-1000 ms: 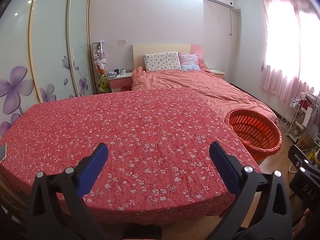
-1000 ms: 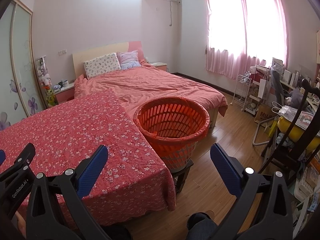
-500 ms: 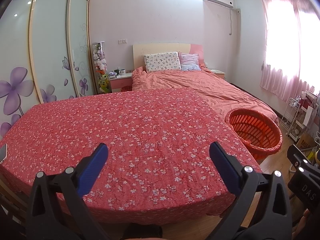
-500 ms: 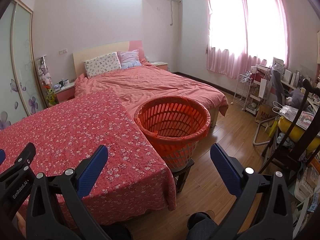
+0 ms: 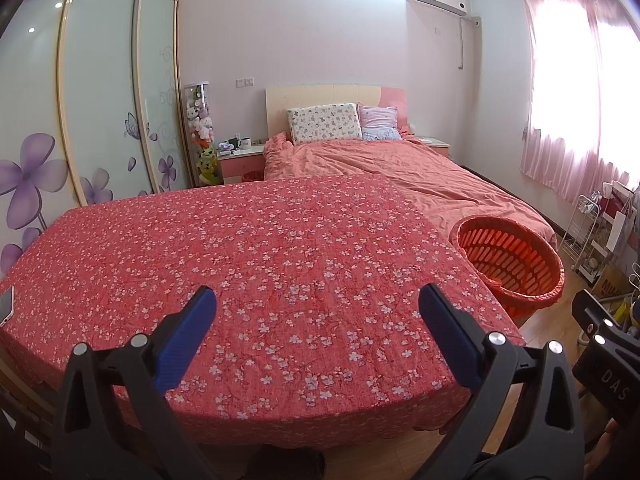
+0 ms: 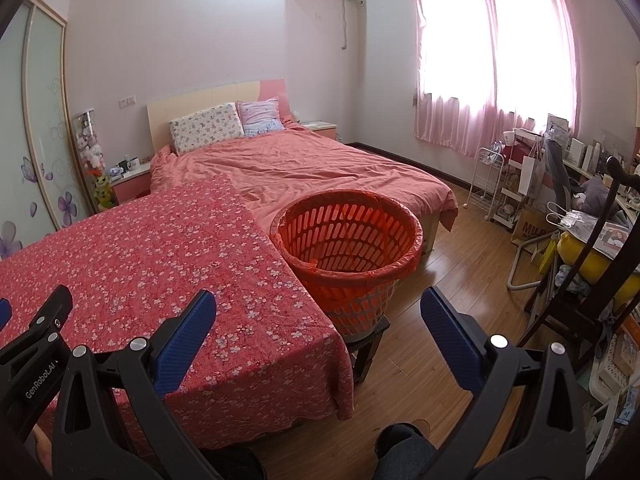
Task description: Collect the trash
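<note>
An orange slotted basket [image 6: 348, 240] lined with a red bag stands on a low dark stool at the right corner of a table under a red flowered cloth [image 6: 140, 248]. The left wrist view shows the same basket [image 5: 508, 256] at the right of the cloth [image 5: 248, 248]. My left gripper [image 5: 316, 304] hovers open over the near edge of the cloth, nothing between its blue pads. My right gripper [image 6: 318, 304] is open too, in front of the basket and above the table's corner. No trash shows on the cloth.
A phone [image 5: 6, 306] lies at the cloth's far left edge. A bed with a pink duvet [image 6: 312, 168] stands behind the table. Wooden floor [image 6: 452, 280] runs to the right toward a white wire rack [image 6: 488, 176], a chair and cluttered shelves. The person's knee [image 6: 404, 452] shows below.
Both views have barely shifted; the left wrist camera has drifted slightly, so the basket sits a touch lower and nearer the right. Both grippers stay open.
</note>
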